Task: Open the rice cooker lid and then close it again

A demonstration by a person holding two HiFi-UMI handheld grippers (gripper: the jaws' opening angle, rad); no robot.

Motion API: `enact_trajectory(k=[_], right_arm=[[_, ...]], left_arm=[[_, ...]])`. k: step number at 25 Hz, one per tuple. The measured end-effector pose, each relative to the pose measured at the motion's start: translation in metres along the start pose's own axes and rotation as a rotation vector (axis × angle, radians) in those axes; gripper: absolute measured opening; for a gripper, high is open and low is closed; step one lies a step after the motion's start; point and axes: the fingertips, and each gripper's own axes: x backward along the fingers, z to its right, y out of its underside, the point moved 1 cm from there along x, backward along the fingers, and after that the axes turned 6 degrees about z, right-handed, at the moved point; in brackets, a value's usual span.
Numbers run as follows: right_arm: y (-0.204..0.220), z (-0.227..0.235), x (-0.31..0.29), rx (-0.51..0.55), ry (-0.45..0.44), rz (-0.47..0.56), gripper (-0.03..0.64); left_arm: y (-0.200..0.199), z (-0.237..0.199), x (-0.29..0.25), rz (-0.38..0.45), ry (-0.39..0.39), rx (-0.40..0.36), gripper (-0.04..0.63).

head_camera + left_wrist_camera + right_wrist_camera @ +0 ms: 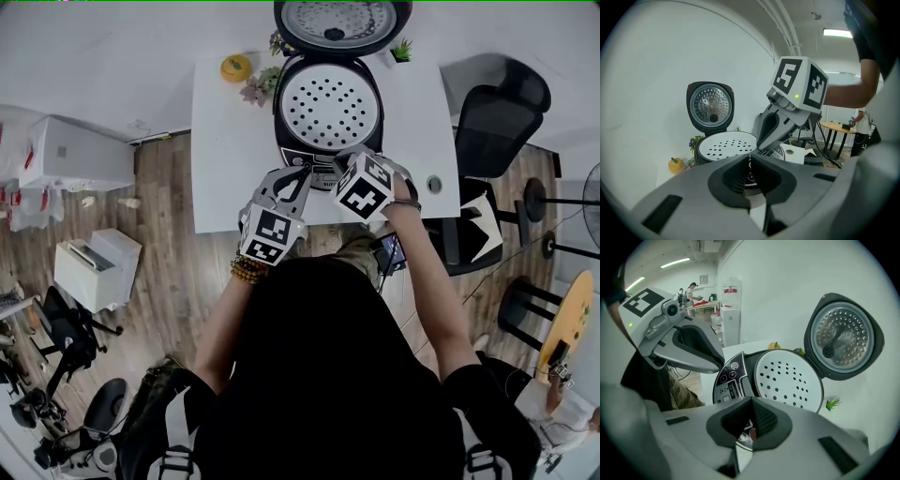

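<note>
A black rice cooker [330, 103] stands on the white table [225, 159], its lid [342, 23] swung up and back. A white perforated tray [331, 105] fills the pot's mouth. My left gripper [298, 178] hovers at the cooker's front left, shut and holding nothing. My right gripper [339, 171] points steeply down over the control panel [731, 380], jaws shut and empty; I cannot tell if it touches. The left gripper view shows the lid [710, 107], the tray [726, 144], the right gripper [761, 146] and its own closed jaws [751, 157]. The right gripper view shows the lid [843, 336], the tray [787, 378] and the left gripper [717, 367].
An orange ornament [235, 67] and small plants [260, 86] sit left of the cooker, another plant [401, 49] to its right. A black office chair [497, 122] stands right of the table. White boxes [75, 155] lie on the wooden floor at left.
</note>
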Motion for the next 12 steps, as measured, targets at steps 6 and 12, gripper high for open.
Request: enact_trajectory(k=[6, 12], right_arm=[[-0.0008, 0.0023, -0.0003, 0.011, 0.005, -0.012, 0.028], [0.0002, 0.0002, 0.0023, 0.007, 0.011, -0.001, 0.028]], left_arm=[[0.0014, -0.0038, 0.0001, -0.007, -0.007, -0.001, 0.035], [0.0025, -0.0028, 0.0011, -0.007, -0.012, 0.0, 0.035]])
